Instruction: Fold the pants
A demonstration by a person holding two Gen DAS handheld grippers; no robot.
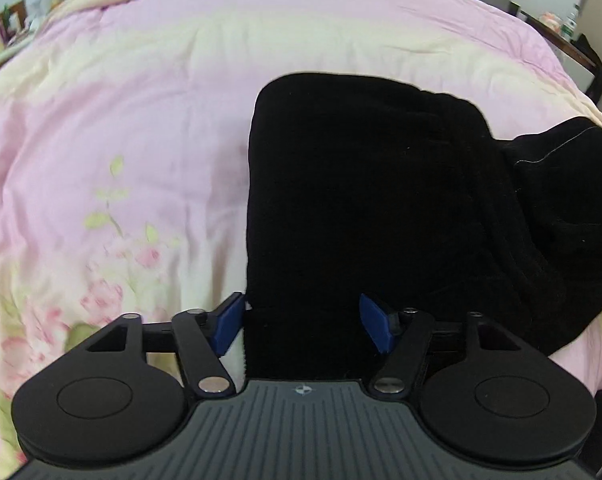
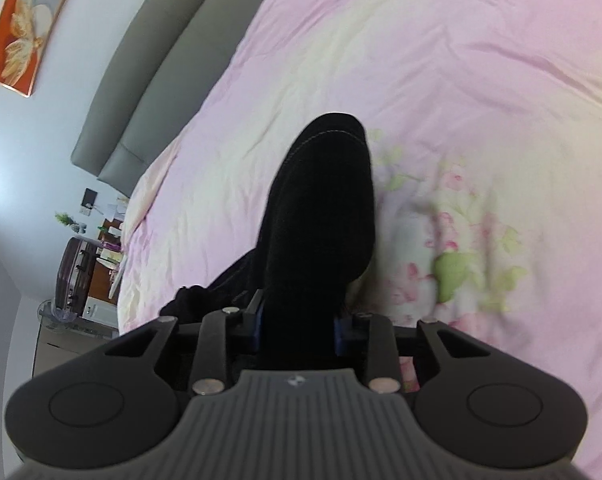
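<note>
Here, black pants [image 2: 321, 216], pinched in right tool [image 2: 299, 330]

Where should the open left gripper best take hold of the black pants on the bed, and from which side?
Probably the near end of the black pants, which lies flat on the pink quilt between the left gripper's open jaws. Come from above at the near edge. The right gripper holds another part.

pink floral quilt [image 1: 141, 120], grey headboard [image 2: 149, 92], framed picture [image 2: 25, 28], suitcase [image 2: 75, 276]
</note>
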